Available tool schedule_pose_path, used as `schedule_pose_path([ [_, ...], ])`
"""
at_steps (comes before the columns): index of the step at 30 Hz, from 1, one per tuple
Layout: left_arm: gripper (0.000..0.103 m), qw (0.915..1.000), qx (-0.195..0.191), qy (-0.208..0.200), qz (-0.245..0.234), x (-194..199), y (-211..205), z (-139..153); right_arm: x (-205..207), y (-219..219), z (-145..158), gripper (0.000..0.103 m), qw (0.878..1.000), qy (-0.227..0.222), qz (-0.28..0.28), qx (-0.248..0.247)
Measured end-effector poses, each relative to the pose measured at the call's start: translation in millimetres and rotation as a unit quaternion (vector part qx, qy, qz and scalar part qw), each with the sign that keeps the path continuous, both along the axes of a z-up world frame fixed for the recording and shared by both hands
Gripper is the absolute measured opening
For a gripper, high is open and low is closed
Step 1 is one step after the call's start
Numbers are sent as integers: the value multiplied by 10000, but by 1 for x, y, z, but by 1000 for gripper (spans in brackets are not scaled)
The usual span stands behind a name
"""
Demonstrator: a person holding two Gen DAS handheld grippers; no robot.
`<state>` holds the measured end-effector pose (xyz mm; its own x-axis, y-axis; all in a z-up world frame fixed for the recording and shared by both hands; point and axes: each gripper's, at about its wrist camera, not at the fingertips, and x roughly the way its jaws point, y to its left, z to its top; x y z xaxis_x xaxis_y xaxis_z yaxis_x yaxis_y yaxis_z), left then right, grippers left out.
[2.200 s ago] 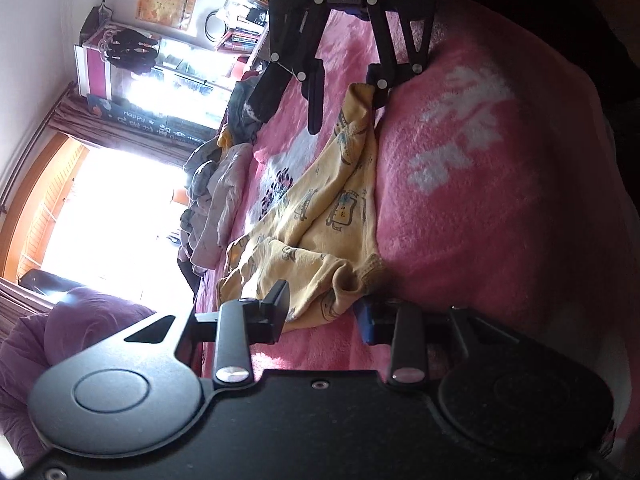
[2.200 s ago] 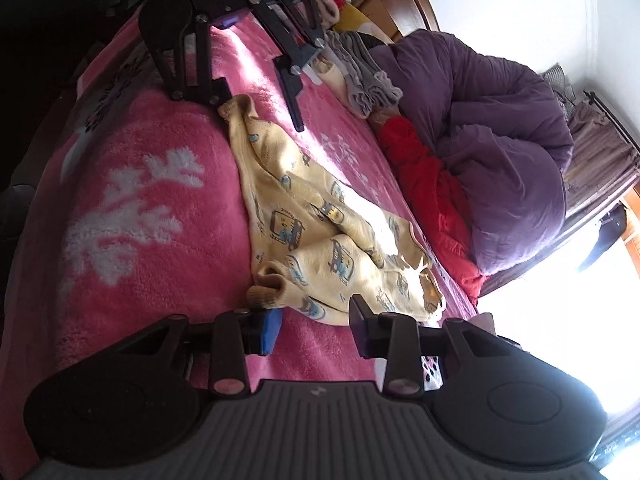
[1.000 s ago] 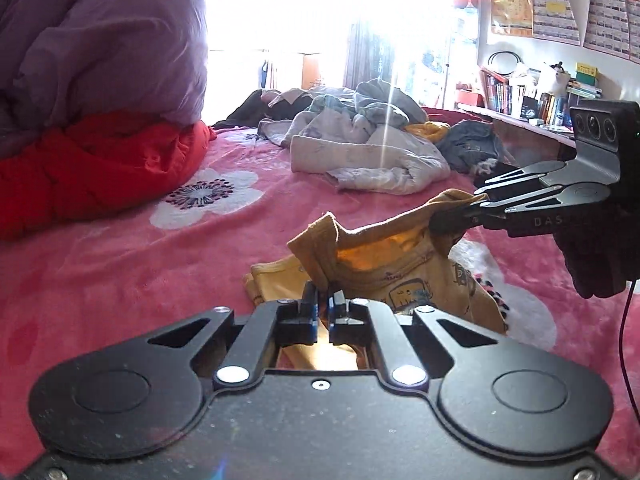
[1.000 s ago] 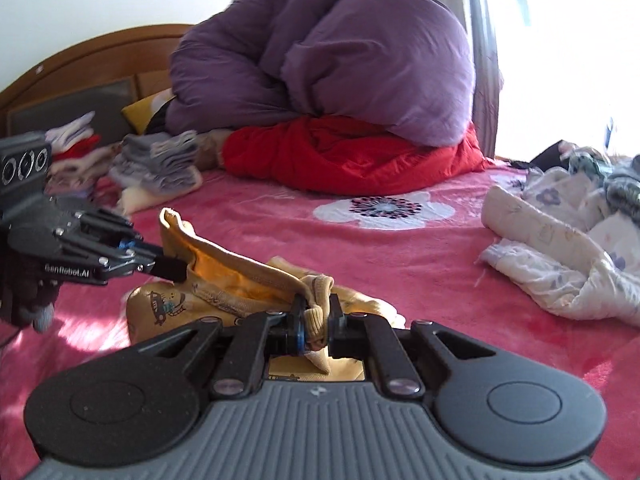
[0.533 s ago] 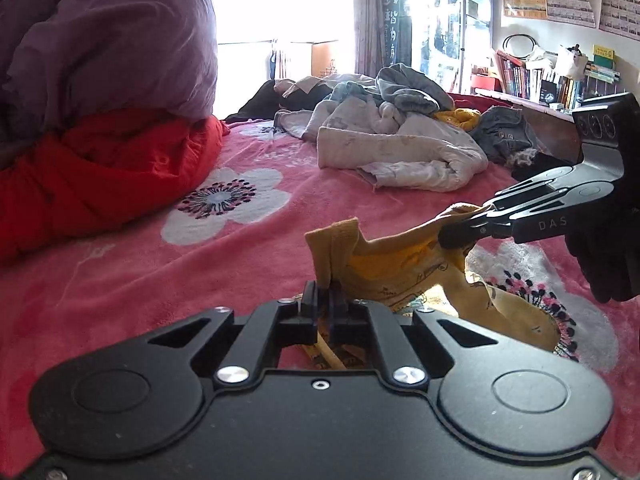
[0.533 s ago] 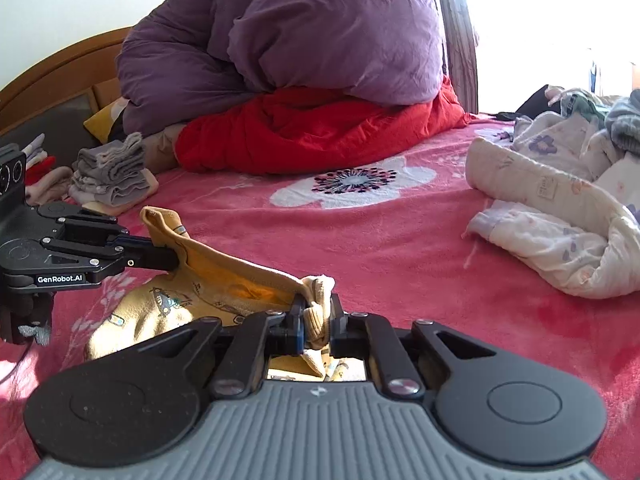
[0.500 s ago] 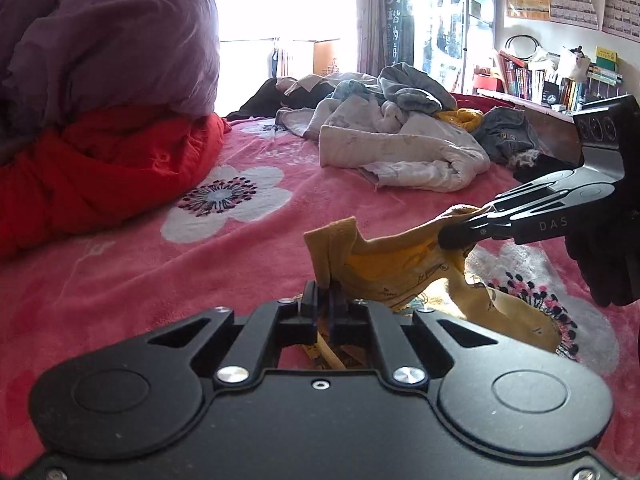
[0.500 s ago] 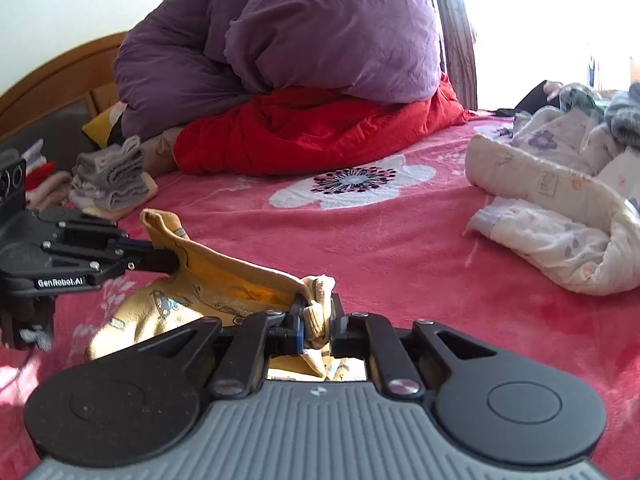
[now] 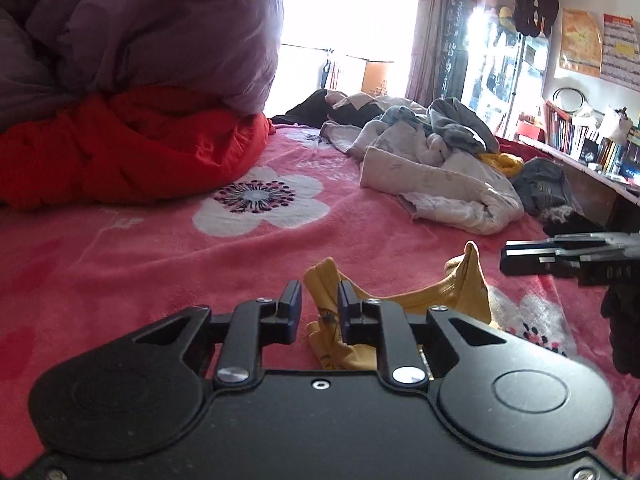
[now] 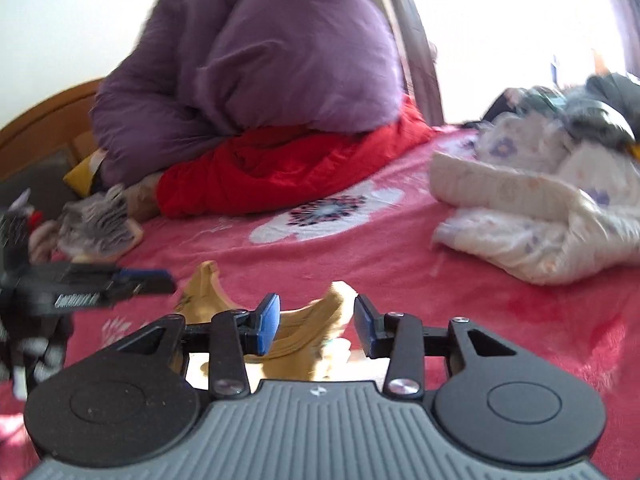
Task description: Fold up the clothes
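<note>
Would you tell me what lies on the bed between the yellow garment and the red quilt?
Only bare pink blanket with a white flower print lies between the yellow garment and the red quilt, as the left wrist view shows.

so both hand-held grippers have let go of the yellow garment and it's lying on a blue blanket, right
Not quite: the blanket is pink with white flowers, not blue, as the left wrist view shows. The rest holds: the left hand-held gripper and right hand-held gripper have just been opening, and the yellow garment lies loose between their jaws.
</note>
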<state>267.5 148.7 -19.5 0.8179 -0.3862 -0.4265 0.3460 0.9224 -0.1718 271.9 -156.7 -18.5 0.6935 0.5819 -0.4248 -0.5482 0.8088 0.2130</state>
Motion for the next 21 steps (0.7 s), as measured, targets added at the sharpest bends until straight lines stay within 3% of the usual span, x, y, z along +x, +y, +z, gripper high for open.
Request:
schedule_pose_path([
  [2, 16, 9997, -101, -57, -193, -1, -4, 1, -20, 18, 0, 43, 9984, -197, 375, -372],
  [5, 16, 9991, 106, 113, -399, 8, -22, -8, -43, 48, -10, 46, 9912, -398, 768, -1007],
  [8, 16, 9963, 233, 534, -632, 24, -35, -27, -48, 64, -25, 49, 9873, -145, 782, -1374],
  [10, 16, 9957, 184, 539, -726, 29, -37, -27, -49, 70, -30, 49, 9857, -61, 744, -1507],
  [19, 20, 9976, 152, 199, -653, -2, -10, 2, -48, 53, -13, 51, 9909, -504, 336, -1204],
  [21, 26, 9970, 132, 211, -740, -12, -9, 2, -43, 50, -15, 51, 9928, -468, 334, -1050],
])
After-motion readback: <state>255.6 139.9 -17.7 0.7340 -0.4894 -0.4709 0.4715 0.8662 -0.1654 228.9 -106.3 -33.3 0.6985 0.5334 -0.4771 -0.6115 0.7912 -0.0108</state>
